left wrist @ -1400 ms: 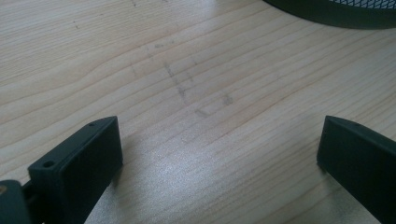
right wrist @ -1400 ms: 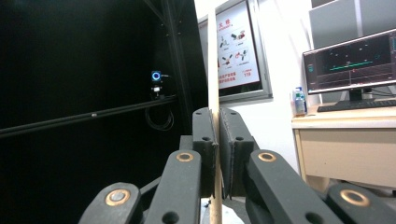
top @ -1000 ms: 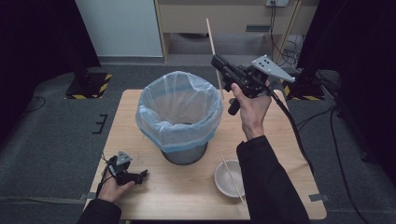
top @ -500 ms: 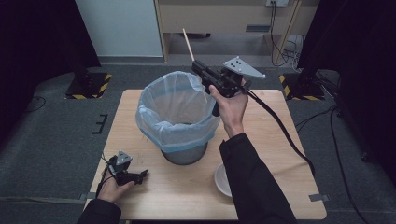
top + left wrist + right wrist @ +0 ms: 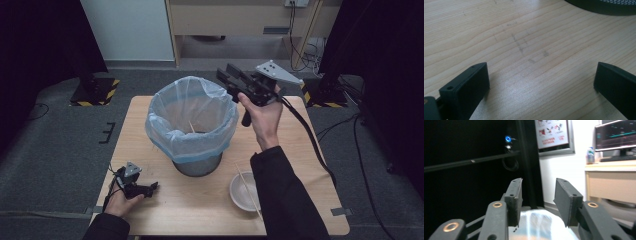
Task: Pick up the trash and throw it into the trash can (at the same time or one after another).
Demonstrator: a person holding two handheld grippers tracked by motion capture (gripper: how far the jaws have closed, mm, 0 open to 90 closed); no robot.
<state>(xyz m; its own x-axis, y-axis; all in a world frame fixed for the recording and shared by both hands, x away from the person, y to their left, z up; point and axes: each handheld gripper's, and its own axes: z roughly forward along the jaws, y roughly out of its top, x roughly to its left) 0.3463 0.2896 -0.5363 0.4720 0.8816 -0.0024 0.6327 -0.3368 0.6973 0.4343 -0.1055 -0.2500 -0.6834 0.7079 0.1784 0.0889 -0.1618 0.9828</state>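
Thin pale wooden chopstick [image 5: 191, 127] is inside the black mesh wastebasket with the translucent light-blue bag liner [image 5: 192, 125], leaning tilted against the inner liner wall, free of both grippers. The basket stands on the light wooden table [image 5: 150, 115], roughly mid-table.

Right gripper [image 5: 226, 80] is held in the air at the basket's far-right rim, pointing across the rim, slightly above it. Its jaws have just been opening; they now stand partly spread with nothing between them. In the right gripper view the gripper [image 5: 537, 202] shows the same gap, with the pale bag rim [image 5: 541, 225] blurred below the jaws. Grey three-cornered plate on top of it, black cable [image 5: 307, 135] trailing down over the table's right side.

Left gripper [image 5: 152, 187] sits low at the table's near-left corner, well apart from the basket, on the near-left side of it. In the left gripper view the gripper [image 5: 541, 82] has its jaws spread wide over bare wood, nothing between them; the basket's dark base edge [image 5: 604, 6] shows at the top of that view.

Near-right of the basket: a small white round bowl [image 5: 242, 192] on the table, with a second pale wooden chopstick [image 5: 247, 190] lying across it, partly hidden by the person's dark right sleeve [image 5: 287, 200].
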